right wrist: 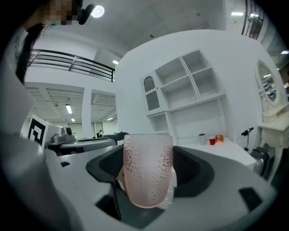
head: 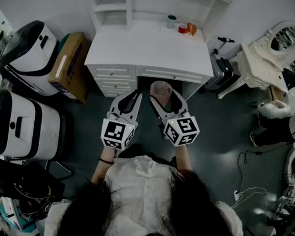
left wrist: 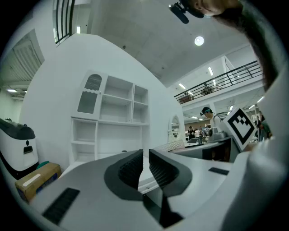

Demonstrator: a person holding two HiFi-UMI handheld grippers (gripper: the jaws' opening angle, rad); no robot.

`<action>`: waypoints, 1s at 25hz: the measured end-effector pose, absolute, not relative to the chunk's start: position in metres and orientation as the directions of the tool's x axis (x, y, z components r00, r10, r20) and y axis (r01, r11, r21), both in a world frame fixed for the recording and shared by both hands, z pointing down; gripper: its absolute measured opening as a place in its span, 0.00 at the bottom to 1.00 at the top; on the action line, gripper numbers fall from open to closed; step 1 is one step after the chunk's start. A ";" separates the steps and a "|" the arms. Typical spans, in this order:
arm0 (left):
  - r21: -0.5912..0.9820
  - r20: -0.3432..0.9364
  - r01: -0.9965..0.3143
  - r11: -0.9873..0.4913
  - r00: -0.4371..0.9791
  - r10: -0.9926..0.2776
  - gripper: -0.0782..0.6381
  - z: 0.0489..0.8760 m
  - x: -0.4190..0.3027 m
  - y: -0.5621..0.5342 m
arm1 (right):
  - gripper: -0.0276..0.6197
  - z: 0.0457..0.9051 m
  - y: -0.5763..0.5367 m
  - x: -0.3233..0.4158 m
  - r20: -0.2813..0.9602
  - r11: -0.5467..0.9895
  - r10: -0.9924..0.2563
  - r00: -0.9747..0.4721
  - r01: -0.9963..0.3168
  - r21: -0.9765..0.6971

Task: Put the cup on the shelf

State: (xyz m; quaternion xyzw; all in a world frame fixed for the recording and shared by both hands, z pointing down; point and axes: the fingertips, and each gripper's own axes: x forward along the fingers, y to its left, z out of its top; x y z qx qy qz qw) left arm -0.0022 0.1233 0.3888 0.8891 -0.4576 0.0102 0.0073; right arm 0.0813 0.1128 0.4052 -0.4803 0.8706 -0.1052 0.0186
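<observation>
Nearest the head camera was the person's white top [head: 142, 187], with both forearms reaching forward over the dark grey floor [head: 219, 132]. The left gripper [head: 131, 96] was held level, its jaws drawn together to a thin slit with nothing between them, as its own view showed. Just beside it, the right gripper [head: 165, 99] was also held level, its jaws spread wide and clamped on the sides of a pink, dimpled, translucent tumbler-shaped cup [right wrist: 148, 169]. The cup stood upright between the dark pads, its rim above them and its rounded base below. In the head view it hung in the air just short of the front edge of a white desk with drawers [head: 145, 47], over the knee gap, and did not touch the desk.

To the left of the desk a brown cardboard box [head: 72, 64] leaned beside two large white machines with black bands [head: 31, 48], one nearer and one farther. To the right stood an ornate white vanity table with an oval mirror [head: 270, 51].

At the back of the desktop, well apart from the held cup, stood a small grey cup [head: 171, 21], a small red cup [head: 183, 28] and an orange object [head: 191, 28], close together. Behind them rose the white open shelf unit [right wrist: 189, 85], against the white wall.
</observation>
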 end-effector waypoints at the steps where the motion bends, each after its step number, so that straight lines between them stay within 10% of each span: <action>1: 0.004 0.025 -0.813 -0.582 0.581 -0.813 0.18 0.389 -0.003 0.123 | 0.54 0.406 0.113 0.080 0.071 0.516 -0.840 -0.538 -0.832 -0.201; 25: 0.029 0.047 -0.763 -0.645 0.646 -0.762 0.18 0.410 -0.035 0.104 | 0.54 0.435 0.108 0.051 0.086 0.470 -0.861 -0.502 -0.848 -0.245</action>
